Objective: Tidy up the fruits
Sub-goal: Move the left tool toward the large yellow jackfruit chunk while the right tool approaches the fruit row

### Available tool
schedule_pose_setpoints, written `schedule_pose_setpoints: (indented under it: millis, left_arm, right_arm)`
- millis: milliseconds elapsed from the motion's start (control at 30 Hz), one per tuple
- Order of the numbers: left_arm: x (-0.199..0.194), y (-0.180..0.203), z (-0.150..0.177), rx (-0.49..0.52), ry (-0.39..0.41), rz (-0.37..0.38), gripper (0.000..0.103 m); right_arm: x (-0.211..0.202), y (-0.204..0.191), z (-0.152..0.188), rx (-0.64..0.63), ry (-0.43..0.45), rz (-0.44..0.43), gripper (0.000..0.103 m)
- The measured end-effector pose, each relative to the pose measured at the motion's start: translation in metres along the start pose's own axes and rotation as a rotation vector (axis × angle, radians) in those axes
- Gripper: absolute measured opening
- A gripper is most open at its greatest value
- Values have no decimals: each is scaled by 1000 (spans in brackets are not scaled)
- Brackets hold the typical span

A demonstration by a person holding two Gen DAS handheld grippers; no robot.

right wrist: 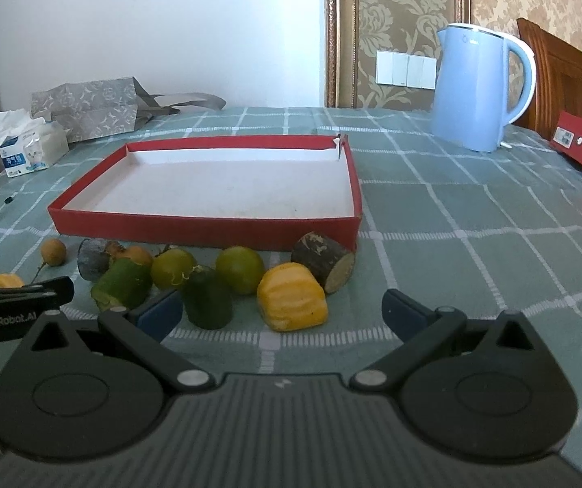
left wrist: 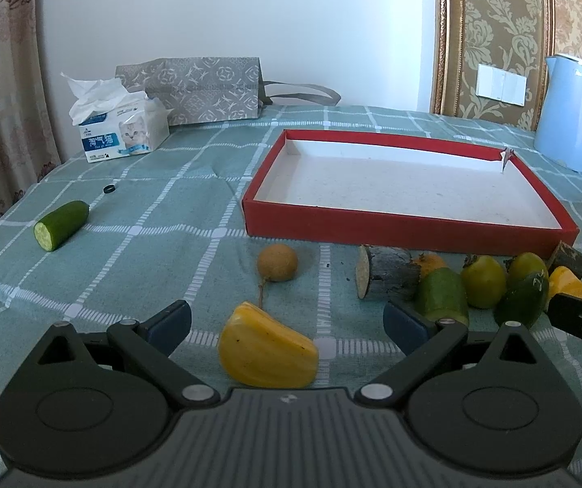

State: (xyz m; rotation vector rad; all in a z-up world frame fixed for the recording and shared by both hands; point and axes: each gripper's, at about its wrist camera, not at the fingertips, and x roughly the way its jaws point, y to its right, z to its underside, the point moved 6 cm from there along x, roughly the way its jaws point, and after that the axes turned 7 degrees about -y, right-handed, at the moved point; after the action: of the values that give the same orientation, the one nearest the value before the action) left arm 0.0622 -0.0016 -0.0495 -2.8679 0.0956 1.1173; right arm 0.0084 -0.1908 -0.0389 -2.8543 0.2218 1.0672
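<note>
Checked tablecloth [left wrist: 148, 211], empty red tray [left wrist: 396, 227], scattered fruit [right wrist: 291, 303]

We are looking low across the green checked cloth-covered tabletop [left wrist: 136, 187] from both wrist cameras, each sitting just behind its own wide-spread jaws and facing the white back wall. The left view is sitting further left, close over a yellow wedge-shaped fruit piece [left wrist: 266, 349], with the shallow red cardboard tray with a white floor [left wrist: 405, 229] lying ahead to the right. The right view is facing that tray [right wrist: 205, 225] more squarely, near the row of fruit. Both views are sharing the tray, the pale blue plastic electric kettle [left wrist: 571, 114] [right wrist: 474, 89] and the white tissue pack [left wrist: 124, 130] [right wrist: 31, 146].
</note>
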Motion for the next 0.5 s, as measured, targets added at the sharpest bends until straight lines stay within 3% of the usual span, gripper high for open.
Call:
schedule_pose_setpoints:
  millis: [500]
  left_arm:
    - [3,-1,2,5,-9,6,101]
  right_arm:
    - [0,9,-2,32,15,-3,103]
